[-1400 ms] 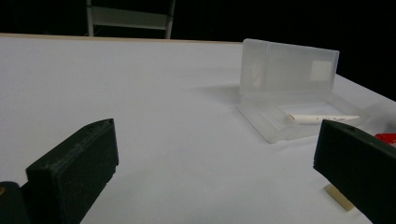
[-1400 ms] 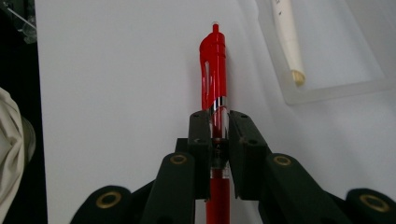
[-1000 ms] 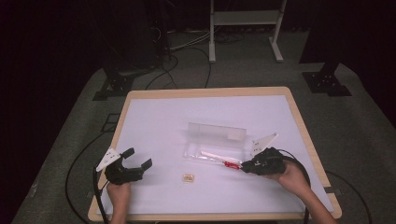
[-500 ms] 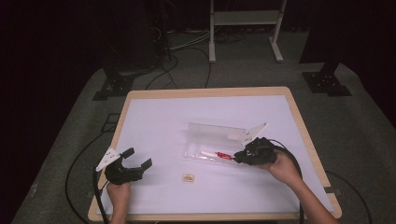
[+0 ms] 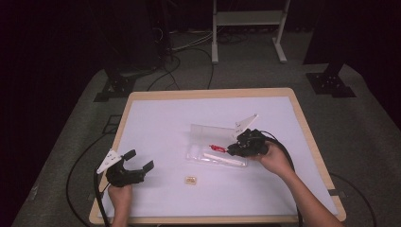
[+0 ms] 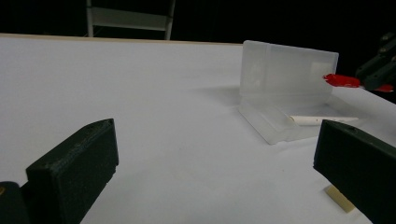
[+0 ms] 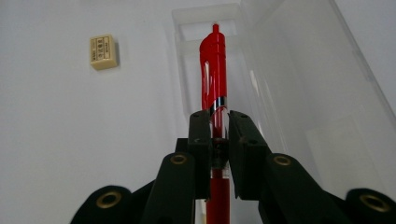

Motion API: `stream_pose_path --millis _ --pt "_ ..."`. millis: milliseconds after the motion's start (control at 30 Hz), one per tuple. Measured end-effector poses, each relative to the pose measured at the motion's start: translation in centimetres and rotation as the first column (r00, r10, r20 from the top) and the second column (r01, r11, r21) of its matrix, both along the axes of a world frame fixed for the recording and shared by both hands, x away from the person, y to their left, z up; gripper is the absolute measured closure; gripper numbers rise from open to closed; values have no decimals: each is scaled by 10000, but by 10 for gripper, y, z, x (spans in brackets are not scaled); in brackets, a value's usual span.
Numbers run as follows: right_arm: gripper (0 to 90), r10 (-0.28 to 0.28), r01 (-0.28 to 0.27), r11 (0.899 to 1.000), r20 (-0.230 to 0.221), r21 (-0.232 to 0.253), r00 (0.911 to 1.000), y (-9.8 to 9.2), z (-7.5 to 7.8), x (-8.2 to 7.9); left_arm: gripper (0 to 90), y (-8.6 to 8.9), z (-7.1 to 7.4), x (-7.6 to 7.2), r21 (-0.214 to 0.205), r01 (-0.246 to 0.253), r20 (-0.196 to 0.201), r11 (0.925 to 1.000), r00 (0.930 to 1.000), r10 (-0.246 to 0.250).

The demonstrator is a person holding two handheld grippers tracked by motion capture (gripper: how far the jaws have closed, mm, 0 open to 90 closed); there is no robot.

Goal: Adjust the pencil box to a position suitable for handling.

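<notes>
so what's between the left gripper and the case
Bare white table. In the left gripper view nothing lies between the open left gripper and the clear case; the small eraser sits off to the side, as the high view shows.

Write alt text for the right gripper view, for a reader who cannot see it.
The right gripper has its two black jaws shut on a red pen, which points away over an open clear plastic case on a white table. A small beige eraser lies to the left.
</notes>
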State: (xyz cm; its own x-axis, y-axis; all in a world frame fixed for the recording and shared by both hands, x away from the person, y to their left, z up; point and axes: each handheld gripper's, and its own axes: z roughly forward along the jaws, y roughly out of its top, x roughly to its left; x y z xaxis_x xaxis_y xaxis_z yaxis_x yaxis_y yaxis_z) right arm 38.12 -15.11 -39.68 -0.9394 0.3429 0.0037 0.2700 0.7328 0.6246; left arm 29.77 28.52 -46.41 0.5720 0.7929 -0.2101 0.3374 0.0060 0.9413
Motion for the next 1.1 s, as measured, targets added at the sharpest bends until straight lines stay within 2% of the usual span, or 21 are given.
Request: stream_pose_path --millis 233,567,600,1100 --pt "791 83 -84 9998 -66 -191 9999 10 -6 9 0 0 0 0 5 7 6 10000 10000 -7" --pt "791 5 -11 9996 -218 -272 9998 14 -15 20 0 0 0 0 6 24 23 10000 10000 -24" --pt "791 7 -17 9991 -249 -414 9997 15 -18 22 0 0 0 0 4 23 23 10000 10000 -23" --pt "791 -61 13 9971 -634 -759 9980 23 -36 34 0 0 0 0 4 37 42 10000 10000 -37"
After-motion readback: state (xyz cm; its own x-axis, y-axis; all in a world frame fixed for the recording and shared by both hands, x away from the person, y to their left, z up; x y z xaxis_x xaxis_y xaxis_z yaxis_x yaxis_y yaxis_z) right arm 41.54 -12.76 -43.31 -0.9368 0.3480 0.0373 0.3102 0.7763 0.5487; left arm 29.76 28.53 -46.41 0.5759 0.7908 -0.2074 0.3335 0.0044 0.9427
